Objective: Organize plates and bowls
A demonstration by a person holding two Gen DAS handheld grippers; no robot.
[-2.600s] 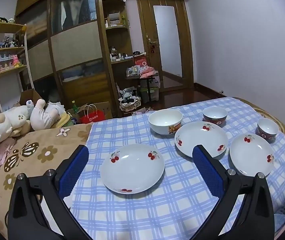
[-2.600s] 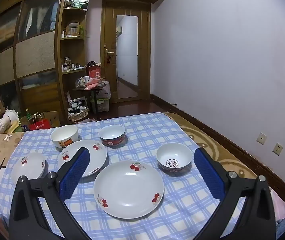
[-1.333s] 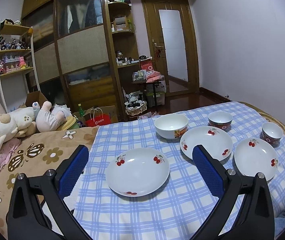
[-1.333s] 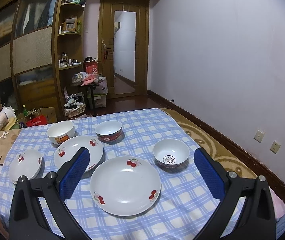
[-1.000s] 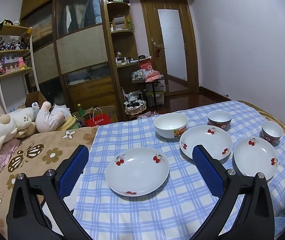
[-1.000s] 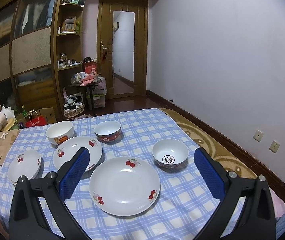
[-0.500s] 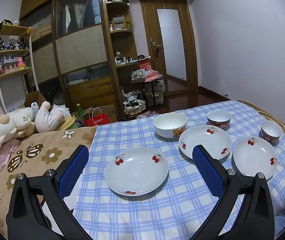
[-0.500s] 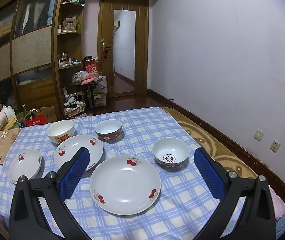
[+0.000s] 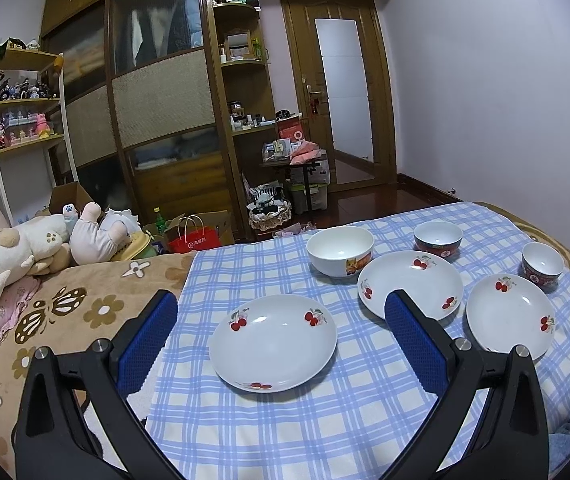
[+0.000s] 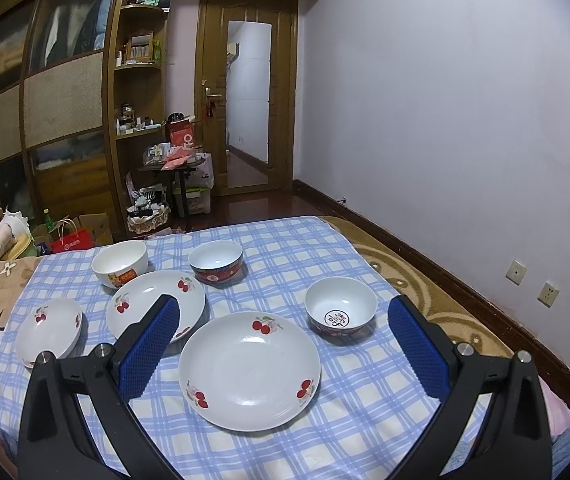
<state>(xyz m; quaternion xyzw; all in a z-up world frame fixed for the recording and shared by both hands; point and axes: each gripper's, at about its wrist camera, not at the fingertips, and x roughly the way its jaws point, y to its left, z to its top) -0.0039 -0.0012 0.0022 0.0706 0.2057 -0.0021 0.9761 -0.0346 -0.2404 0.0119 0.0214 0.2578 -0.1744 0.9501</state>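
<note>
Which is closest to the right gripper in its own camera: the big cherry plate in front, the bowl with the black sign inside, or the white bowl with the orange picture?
1. Big cherry plate, straight ahead.
2. Black-sign bowl, ahead right.
3. White bowl, far left.

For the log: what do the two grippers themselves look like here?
Left gripper and right gripper look identical: black angular frames, two fingers faced with blue textured pads, and silver round bolt heads on the frame. No cables, markings, hands or sleeves visible.
</note>
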